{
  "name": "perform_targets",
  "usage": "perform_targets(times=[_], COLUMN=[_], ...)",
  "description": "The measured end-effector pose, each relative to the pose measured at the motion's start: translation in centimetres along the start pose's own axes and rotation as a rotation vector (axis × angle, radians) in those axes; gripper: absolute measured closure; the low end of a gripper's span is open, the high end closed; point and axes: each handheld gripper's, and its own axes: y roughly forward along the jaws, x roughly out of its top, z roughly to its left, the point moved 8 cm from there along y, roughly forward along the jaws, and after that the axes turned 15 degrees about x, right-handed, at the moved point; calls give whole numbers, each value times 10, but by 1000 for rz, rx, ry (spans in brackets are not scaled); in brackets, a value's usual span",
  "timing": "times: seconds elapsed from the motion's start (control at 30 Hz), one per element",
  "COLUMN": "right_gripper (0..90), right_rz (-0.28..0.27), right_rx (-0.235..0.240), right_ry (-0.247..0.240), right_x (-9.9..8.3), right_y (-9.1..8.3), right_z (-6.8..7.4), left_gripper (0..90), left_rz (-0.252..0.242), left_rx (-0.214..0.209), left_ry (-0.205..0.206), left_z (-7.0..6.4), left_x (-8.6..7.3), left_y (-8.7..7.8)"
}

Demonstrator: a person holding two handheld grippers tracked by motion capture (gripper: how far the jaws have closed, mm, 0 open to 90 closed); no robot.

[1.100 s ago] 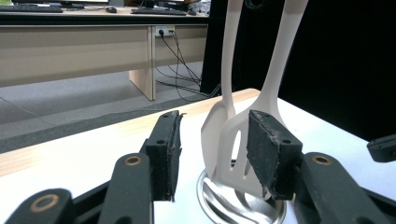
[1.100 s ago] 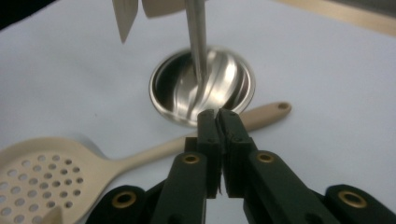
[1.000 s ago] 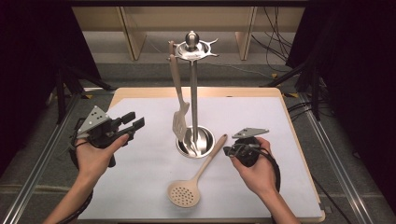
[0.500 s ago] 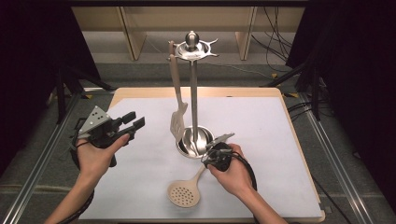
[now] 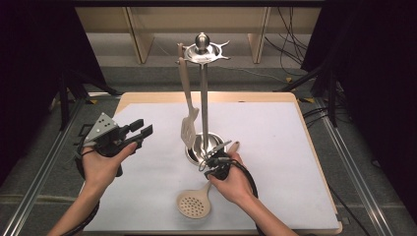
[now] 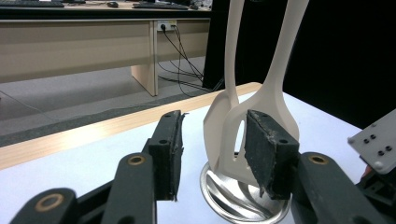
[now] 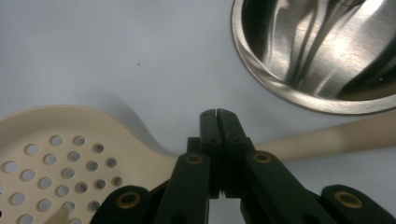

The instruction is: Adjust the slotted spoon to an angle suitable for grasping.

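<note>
A cream skimmer spoon lies on the white mat, its holed head [image 5: 193, 204] near the front and its handle [image 5: 234, 146] pointing toward the stand. My right gripper [image 5: 211, 164] sits low over that handle; in the right gripper view its jaws [image 7: 217, 115] are shut flat together, with the handle [image 7: 327, 136] passing underneath and the head [image 7: 65, 154] at the left. My left gripper [image 5: 142, 127] is held above the mat's left side, open and empty [image 6: 214, 140]. A slotted spatula [image 5: 189, 130] [image 6: 264, 116] hangs from the steel stand [image 5: 203, 98].
The stand's shiny round base [image 5: 197, 156] [image 7: 322, 51] lies just beyond my right gripper. In the left gripper view a second cream utensil [image 6: 215, 119] hangs beside the spatula. The wooden table edge [image 5: 206, 97] borders the mat; desks and cables stand behind.
My right gripper has moved left from the mat's right side to the skimmer handle by the stand base. The left gripper has stayed put and open.
</note>
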Motion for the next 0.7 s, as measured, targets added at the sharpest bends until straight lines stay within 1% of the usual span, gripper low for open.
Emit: perform_targets(times=[0.03, 0.2, 0.23, 0.27, 0.3, 0.4, 0.43, 0.5, 0.53, 0.57, 0.63, 0.67, 0.7], right_gripper=[900, 900, 900, 900, 900, 900, 900, 900, 900, 900, 900, 900, 900], right_rz=[3, 22, 25, 39, 34, 51, 60, 70, 76, 86, 104, 120, 140], right_rx=[2, 7, 7, 6, 12, 17, 13, 19, 17, 18, 13, -1, -9], right_ry=[6, 0, -7, 9, -4, -1, -8, -2, -15, -22, -19, -18, -33], right_x=[0, 1, 2, 0, 1, 0, 0, -1, -1, -2, -4, -6, -8], right_y=[2, 10, 11, 13, 15, 19, 20, 23, 25, 25, 27, 27, 26], right_z=[1, 3, 3, 4, 4, 4, 3, 4, 2, 2, 1, -1, -3], left_gripper=[559, 559, 559, 560, 560, 561, 561, 561, 561, 560, 560, 561, 561], left_rz=[1, 5, 4, 5, 7, 9, 12, 15, 13, 16, 14, 19, 18], left_rx=[-1, -3, -2, -2, 0, 1, 0, -2, -5, -4, -8, -3, -4], left_ry=[2, 0, 3, 2, 1, 5, 3, 4, 7, 6, 8, 7, 8], left_z=[0, -1, -1, -1, 0, 0, 0, 0, 0, 0, 0, 0, 0], left_x=[0, -2, -2, -2, -2, -3, -4, -5, -5, -5, -6, -6, -6], left_y=[0, 1, 1, 1, 1, 2, 2, 2, 3, 3, 4, 3, 3])
